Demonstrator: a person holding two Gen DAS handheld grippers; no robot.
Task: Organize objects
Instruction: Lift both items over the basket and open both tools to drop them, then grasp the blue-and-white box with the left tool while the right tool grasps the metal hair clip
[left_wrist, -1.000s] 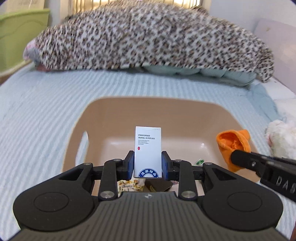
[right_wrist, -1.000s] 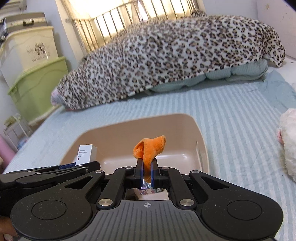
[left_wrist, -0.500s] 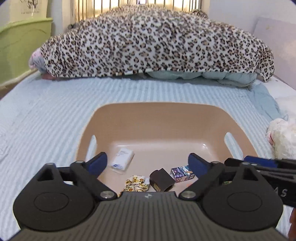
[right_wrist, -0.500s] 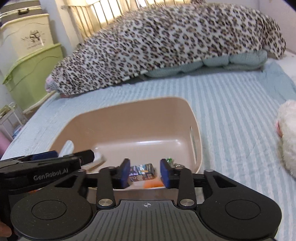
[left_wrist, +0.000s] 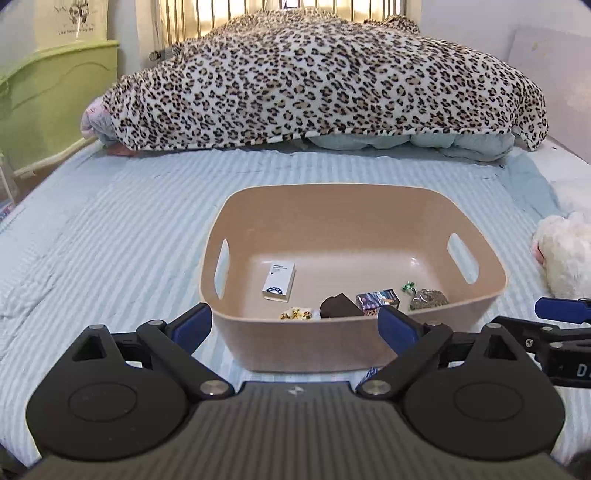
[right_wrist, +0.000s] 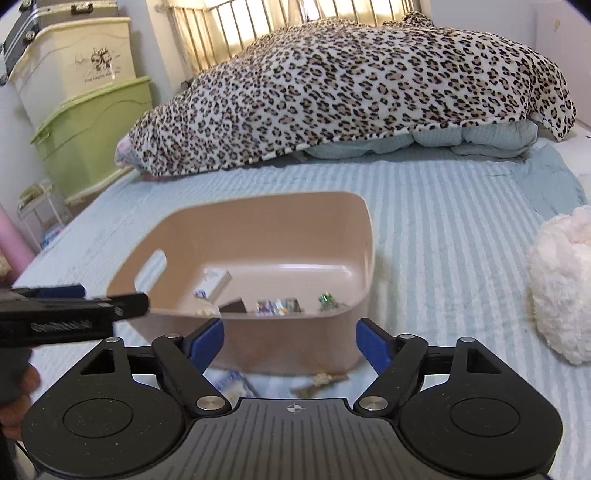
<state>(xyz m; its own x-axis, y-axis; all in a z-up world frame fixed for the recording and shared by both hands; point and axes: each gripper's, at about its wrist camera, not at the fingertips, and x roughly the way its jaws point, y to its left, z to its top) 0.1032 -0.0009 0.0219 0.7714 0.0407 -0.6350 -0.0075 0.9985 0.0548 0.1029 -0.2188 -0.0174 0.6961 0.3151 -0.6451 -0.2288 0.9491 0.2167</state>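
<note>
White box (left_wrist: 279, 280) flat inside tan basin (left_wrist: 480, 306).

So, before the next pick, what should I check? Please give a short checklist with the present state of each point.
1. Left gripper open and holding nothing: ok.
2. Right gripper open and holding nothing: ok.
3. White rectangular carton lying inside the beige plastic basin: ok.
4. Orange cloth inside the basin: cannot tell, not visible.
5. All items gathered: not ok; a blue-white packet and a small tan item lie on the striped bedsheet before the basin.
</note>
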